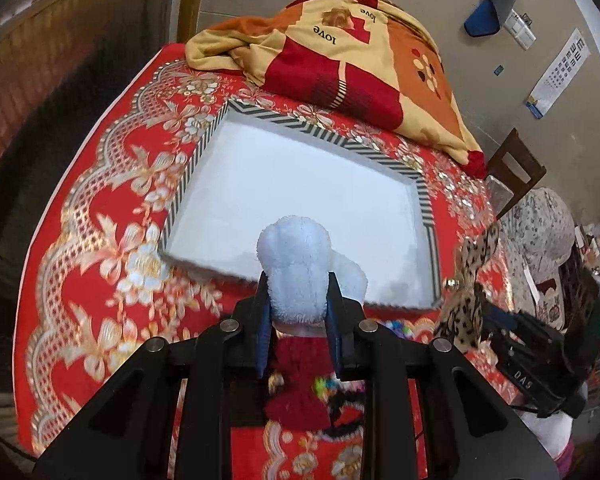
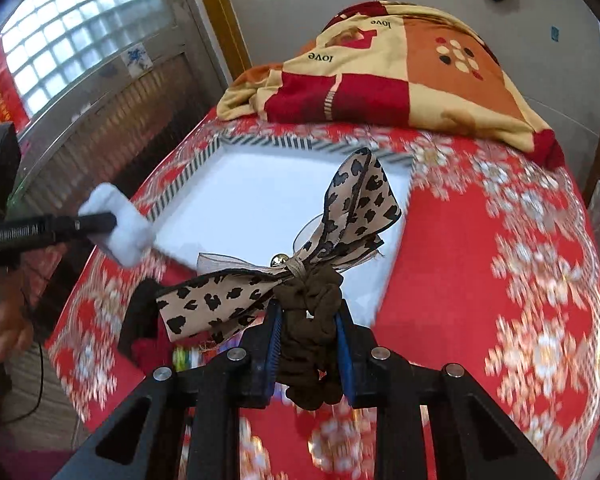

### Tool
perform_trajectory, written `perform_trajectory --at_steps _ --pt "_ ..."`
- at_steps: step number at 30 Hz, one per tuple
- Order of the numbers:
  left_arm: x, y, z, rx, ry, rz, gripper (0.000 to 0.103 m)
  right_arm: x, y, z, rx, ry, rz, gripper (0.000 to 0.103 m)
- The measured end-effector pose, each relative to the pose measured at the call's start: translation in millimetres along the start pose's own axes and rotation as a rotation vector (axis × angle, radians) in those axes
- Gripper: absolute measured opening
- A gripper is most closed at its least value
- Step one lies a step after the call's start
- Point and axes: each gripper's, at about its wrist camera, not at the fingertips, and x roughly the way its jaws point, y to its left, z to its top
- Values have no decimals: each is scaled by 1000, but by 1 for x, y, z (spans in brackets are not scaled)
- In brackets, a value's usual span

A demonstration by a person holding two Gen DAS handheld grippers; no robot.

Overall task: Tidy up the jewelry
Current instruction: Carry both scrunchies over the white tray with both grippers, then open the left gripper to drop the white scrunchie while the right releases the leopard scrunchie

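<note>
Nearest you, below both grippers, a heap of hair things [image 1: 300,396] lies on the red flowered cloth [image 1: 100,240]: a dark red fluffy piece and small bright bits, mostly hidden by the black gripper frames and too blurred to sort. Your left gripper [image 1: 299,304] is clenched on a pale blue fluffy scrunchie [image 1: 296,264], which sits just over the near edge of the white tray [image 1: 204,148]. Your right gripper [image 2: 309,328] grasps a brown scrunchie [image 2: 312,292] with a leopard-print bow [image 2: 356,204] and a small bell, held above the tray's near corner. The tray's white inside shows nothing lying in it, though the scrunchies cover part. Beyond it a patchwork blanket [image 1: 360,48] is bunched against the wall.
</note>
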Motion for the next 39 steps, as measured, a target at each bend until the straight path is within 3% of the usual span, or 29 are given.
perform_trajectory --at_steps 7,18,21,29,39 --pt "46 23 32 -28 43 51 22 58 -8 36 68 63 -6 24" --pt "103 56 41 -51 142 135 23 108 -36 28 175 180 -85 27" --pt "104 57 42 -53 143 136 29 106 -34 26 170 165 -76 46" --pt "95 52 39 -30 124 141 61 72 -23 25 173 81 -59 46" --pt "39 30 7 -30 11 175 65 37 0 4 158 31 1 46"
